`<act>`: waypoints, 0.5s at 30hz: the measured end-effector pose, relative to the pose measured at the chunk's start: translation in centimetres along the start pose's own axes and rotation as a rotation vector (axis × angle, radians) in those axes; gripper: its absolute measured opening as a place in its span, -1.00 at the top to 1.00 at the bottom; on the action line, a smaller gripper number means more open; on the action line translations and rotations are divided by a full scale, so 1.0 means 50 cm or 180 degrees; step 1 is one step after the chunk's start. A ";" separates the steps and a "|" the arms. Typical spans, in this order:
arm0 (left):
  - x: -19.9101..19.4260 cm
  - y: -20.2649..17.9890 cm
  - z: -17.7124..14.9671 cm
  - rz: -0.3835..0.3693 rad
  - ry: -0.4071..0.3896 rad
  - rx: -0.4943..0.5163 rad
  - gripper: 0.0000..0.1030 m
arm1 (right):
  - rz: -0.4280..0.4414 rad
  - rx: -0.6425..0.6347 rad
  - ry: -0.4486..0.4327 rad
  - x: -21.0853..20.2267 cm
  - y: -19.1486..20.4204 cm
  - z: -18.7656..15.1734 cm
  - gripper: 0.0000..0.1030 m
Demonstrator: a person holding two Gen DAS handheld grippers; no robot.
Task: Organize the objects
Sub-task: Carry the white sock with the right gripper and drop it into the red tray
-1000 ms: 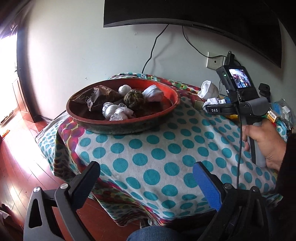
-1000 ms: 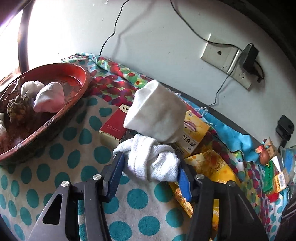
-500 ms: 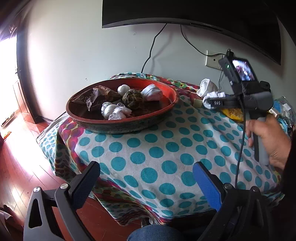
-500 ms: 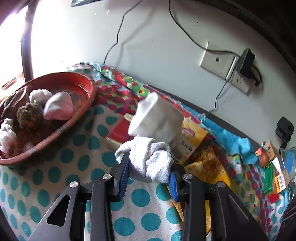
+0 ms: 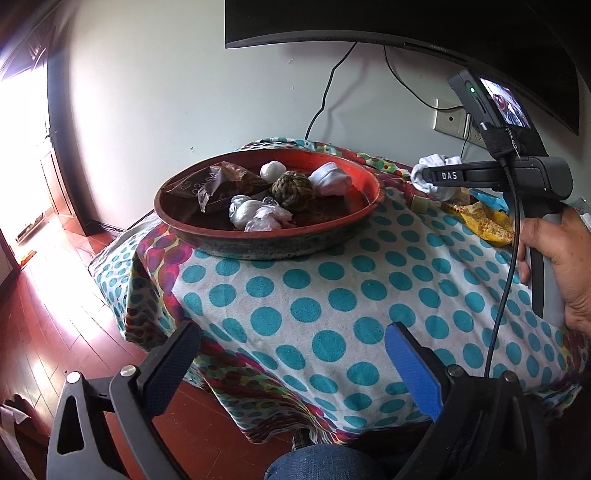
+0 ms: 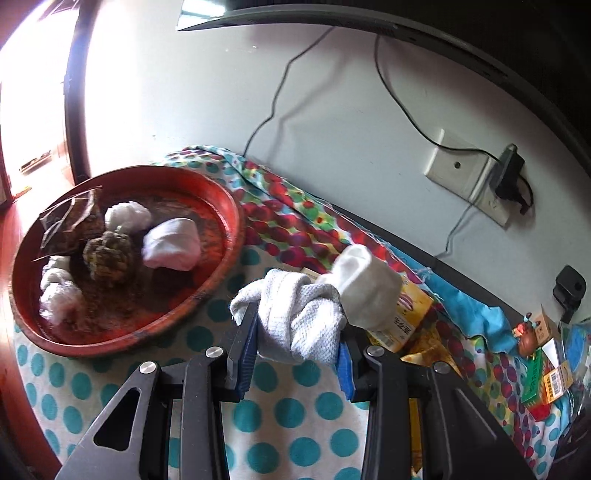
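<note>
My right gripper (image 6: 297, 345) is shut on a rolled white sock bundle (image 6: 306, 317), lifted above the polka-dot cloth (image 6: 288, 410). In the left wrist view the same bundle (image 5: 436, 177) hangs from the right gripper's fingers (image 5: 458, 175), a hand (image 5: 565, 266) on its handle. A red oval tray (image 6: 225, 266) to the left holds a pink-white sock roll (image 6: 171, 249), a green knitted ball (image 6: 109, 256), white wads (image 6: 127, 216) and a dark plastic packet (image 6: 70, 225). My left gripper (image 5: 291, 362) stands open near the table's front edge, nothing between its fingers.
Yellow snack packets (image 6: 413, 314) and small boxes (image 6: 543, 380) crowd the right side of the table. A wall socket with a plug (image 6: 509, 181) and cables are behind. A dark screen (image 5: 406, 22) hangs above. Wooden floor (image 5: 55, 295) lies to the left.
The right gripper closed on the white sock bundle and lifted it off the packets, moving up and towards the tray. The left gripper barely moved.
</note>
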State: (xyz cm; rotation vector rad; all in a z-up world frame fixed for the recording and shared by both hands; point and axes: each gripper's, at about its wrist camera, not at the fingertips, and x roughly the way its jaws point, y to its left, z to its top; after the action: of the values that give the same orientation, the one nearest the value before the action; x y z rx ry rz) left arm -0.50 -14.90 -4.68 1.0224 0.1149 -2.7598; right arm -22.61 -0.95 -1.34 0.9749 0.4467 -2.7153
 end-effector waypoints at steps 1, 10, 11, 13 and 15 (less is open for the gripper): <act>0.000 0.001 0.000 0.0017 -0.0005 -0.0002 -0.99 | 0.0015 -0.0017 -0.0010 -0.003 0.007 0.003 0.34; 0.007 0.010 0.000 0.0060 0.0043 -0.0038 -0.99 | 0.0237 -0.0219 -0.0092 -0.013 0.095 0.032 0.34; 0.007 0.011 0.000 0.0061 0.0045 -0.0041 -0.99 | 0.0259 -0.0243 -0.0098 -0.012 0.106 0.036 0.34; 0.008 0.012 0.000 0.0061 0.0051 -0.0061 -0.99 | 0.0299 -0.0303 -0.0111 -0.011 0.128 0.044 0.34; 0.010 0.014 0.000 0.0048 0.0067 -0.0077 -0.99 | 0.0338 -0.0369 -0.0112 -0.007 0.150 0.055 0.34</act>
State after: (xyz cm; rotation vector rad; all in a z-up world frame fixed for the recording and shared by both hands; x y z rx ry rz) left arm -0.70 -15.65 -5.02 1.0420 0.1427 -2.7279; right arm -21.65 -8.85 -0.67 0.8928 0.5241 -2.5765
